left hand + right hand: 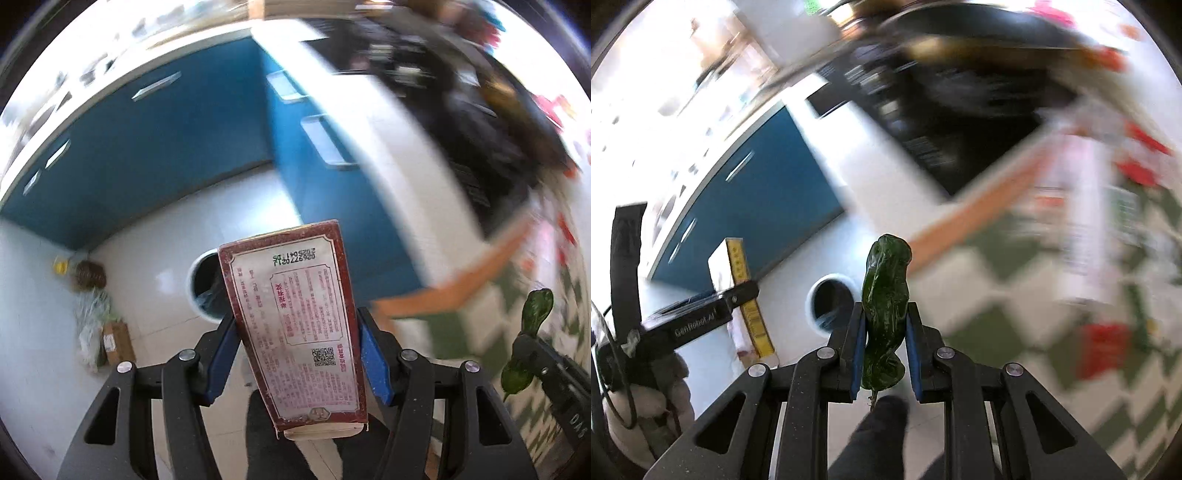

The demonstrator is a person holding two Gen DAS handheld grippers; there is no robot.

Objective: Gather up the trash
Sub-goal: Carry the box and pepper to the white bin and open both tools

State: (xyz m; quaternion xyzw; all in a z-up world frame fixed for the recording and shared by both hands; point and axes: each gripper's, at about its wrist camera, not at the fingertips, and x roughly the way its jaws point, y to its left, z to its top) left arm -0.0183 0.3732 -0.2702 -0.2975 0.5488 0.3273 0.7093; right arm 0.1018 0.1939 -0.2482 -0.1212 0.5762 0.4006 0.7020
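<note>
My left gripper (297, 325) is shut on a red and white printed carton (295, 325), held upright above the floor. It also shows in the right wrist view (738, 280) at the left. My right gripper (884, 321) is shut on a dark green leaf (884, 295) that sticks up between its blue pads. The leaf also shows at the right edge of the left wrist view (532, 328). A round white trash bin (205, 288) with a dark liner stands on the floor just beyond the carton. It also appears in the right wrist view (831, 299), left of the leaf.
Blue cabinets (147, 166) run along the wall behind the bin. A checkered green and white tablecloth with an orange edge (1015, 295) lies to the right, blurred. A cardboard box (116, 341), a bag of greens and a brown bottle sit in the floor corner at left.
</note>
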